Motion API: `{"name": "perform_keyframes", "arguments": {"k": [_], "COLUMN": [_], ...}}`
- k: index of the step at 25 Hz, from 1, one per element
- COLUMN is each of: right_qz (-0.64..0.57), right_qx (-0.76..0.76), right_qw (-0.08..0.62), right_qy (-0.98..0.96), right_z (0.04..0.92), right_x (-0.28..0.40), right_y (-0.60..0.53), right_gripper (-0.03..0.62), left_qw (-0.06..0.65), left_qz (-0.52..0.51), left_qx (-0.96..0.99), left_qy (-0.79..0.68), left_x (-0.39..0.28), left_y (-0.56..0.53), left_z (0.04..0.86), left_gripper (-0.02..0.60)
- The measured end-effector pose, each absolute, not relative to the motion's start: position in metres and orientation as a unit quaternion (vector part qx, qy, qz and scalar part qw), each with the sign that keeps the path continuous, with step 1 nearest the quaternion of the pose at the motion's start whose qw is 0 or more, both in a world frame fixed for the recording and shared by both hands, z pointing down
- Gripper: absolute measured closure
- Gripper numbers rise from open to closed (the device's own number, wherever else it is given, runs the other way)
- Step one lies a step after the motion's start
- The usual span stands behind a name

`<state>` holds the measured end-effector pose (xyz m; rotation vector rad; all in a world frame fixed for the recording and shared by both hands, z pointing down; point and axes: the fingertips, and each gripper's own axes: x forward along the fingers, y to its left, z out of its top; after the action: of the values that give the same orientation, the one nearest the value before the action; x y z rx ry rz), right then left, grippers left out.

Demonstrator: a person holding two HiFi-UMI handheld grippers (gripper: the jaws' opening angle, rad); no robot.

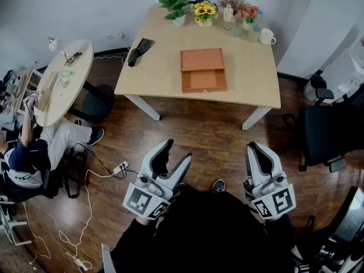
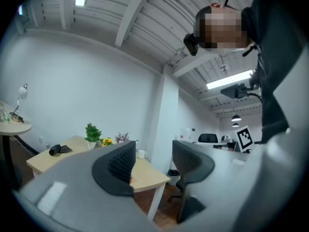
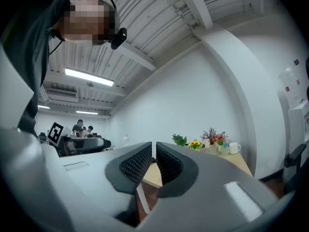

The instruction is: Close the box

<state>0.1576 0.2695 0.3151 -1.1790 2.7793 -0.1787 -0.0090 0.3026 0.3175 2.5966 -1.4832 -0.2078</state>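
Note:
An orange box (image 1: pixel 203 70) lies open in the middle of the light wooden table (image 1: pixel 153 73), its lid laid back toward the far side. Both grippers are held low over the floor, well short of the table and apart from the box. My left gripper (image 1: pixel 178 151) is open with nothing between its fingers; the left gripper view shows the gap of the left gripper (image 2: pixel 153 161) and the table's corner (image 2: pixel 147 178) beyond it. My right gripper (image 1: pixel 254 148) is shut and empty. In the right gripper view the pads of the right gripper (image 3: pixel 154 161) meet.
Potted plants and flowers (image 1: pixel 205 11), bottles and a white mug (image 1: pixel 266 37) line the table's far edge; a black object (image 1: pixel 139 50) lies at its left. A round table (image 1: pixel 62 78) and a seated person (image 1: pixel 28 152) are at left, an office chair (image 1: pixel 324 135) at right, cables (image 1: pixel 91 181) on the floor.

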Motion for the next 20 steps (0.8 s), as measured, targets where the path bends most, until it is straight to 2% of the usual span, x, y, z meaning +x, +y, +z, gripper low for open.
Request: {"name": "perform_keyframes", "arguments": {"k": [5, 11, 17, 18, 20], "right_qz": [-0.072, -0.093, -0.099, -0.103, -0.110], "right_qx": [-0.386, -0.403, -0.444, -0.446, -0.436], "right_qw": [0.051, 0.028, -0.057, -0.084, -0.153], "right_qy": [0.918, 0.910, 0.889, 0.885, 0.880], "right_z": [0.333, 0.371, 0.424, 0.441, 0.484], "right_x": [0.177, 0.167, 0.144, 0.141, 0.135], "right_y": [0.235, 0.172, 0.081, 0.062, 0.028], "right_gripper": [0.574, 0.573, 0.571, 0.550, 0.455], "left_qw": [0.093, 0.127, 0.125, 0.125, 0.133], "left_qz": [-0.026, 0.038, 0.123, 0.153, 0.215], "left_qx": [0.859, 0.854, 0.868, 0.870, 0.872], "left_qy": [-0.503, -0.504, -0.464, -0.451, -0.420], "left_x": [0.000, -0.038, -0.079, -0.085, -0.094], "left_y": [0.267, 0.190, 0.073, 0.055, 0.029], "left_z": [0.356, 0.432, 0.519, 0.542, 0.590], "left_gripper": [0.358, 0.359, 0.359, 0.357, 0.357]}}
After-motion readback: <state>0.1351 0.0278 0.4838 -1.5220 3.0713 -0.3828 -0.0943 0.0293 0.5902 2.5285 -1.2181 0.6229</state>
